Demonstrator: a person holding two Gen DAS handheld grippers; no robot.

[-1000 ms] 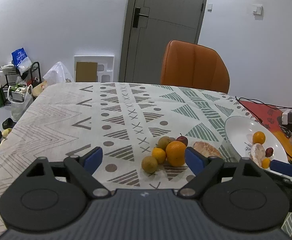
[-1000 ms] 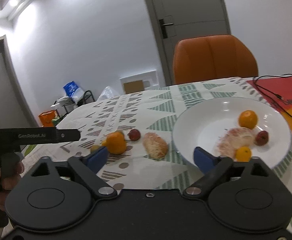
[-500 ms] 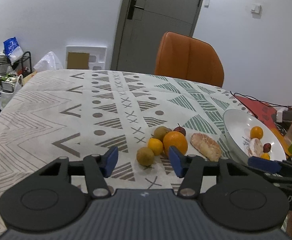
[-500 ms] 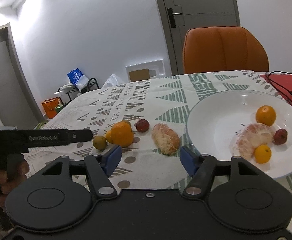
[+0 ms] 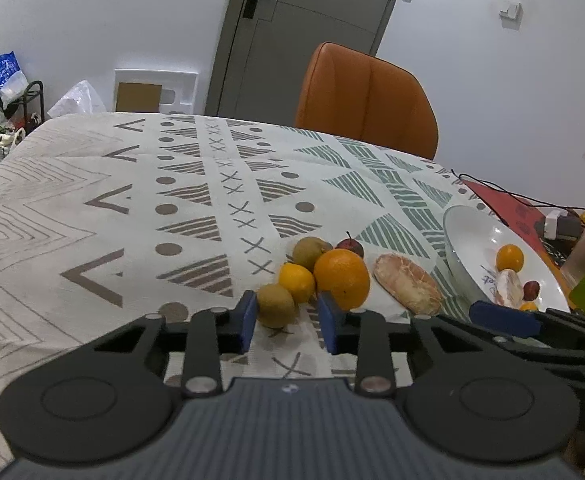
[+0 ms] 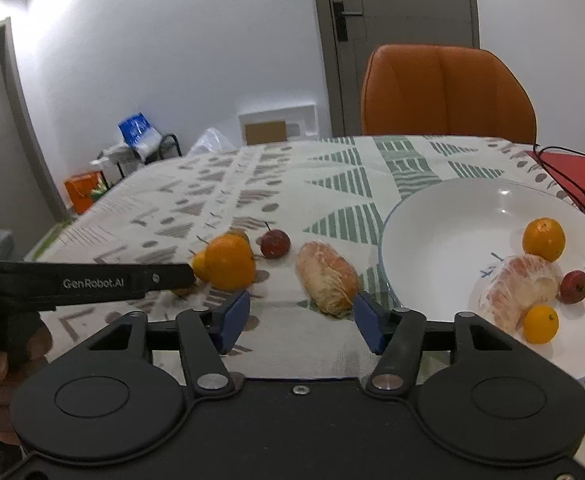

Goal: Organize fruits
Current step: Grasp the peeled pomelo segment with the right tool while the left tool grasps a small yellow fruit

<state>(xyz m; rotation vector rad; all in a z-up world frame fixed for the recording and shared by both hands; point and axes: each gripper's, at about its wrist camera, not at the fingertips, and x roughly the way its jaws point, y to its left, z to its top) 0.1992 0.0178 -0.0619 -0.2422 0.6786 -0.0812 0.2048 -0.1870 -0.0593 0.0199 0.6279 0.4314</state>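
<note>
We see the L gripper point(image 5: 288, 322) low over the cloth, its blue pads point(image 5: 245, 320) part-way apart, gap a bit wider than the small brown-green fruit point(image 5: 275, 305) sitting at the tips, close by the L pad; contact we can't confirm, nothing clamped. R pad of this tool sits just in front of the big orange point(image 5: 342, 278), not gripping it. Behind the brown-green fruit: a small yellow citrus point(image 5: 297, 281) touching the big orange, another brown-green fruit point(image 5: 310, 251) behind those, and a dark red fruit w/ stem point(image 5: 350, 245) at the back of the cluster.

R gripper point(image 6: 301, 316) is spread wider, empty, pads point(image 6: 234, 314) either side of the near end of a peeled citrus piece point(image 6: 326, 276) lying on the cloth, with the R pad close to it; whether it touches we can't tell. That piece lies btw the cluster and the white plate point(image 6: 452, 204).

On the plate, well apart from both tools: 1 orange-coloured citrus point(image 6: 543, 239) at the back, 1 larger peeled citrus piece point(image 6: 516, 290) mid, 1 small red fruit point(image 6: 573, 286) beside it, 1 small yellow citrus point(image 6: 540, 323) nearest.

All sits on the patterned tablecloth point(image 5: 92, 208). An orange chair point(image 5: 366, 100) stands at the far edge, a grey door point(image 5: 308, 32) behind it, a black cable point(image 6: 564, 176) over a red mat point(image 6: 580, 172) past the plate
</note>
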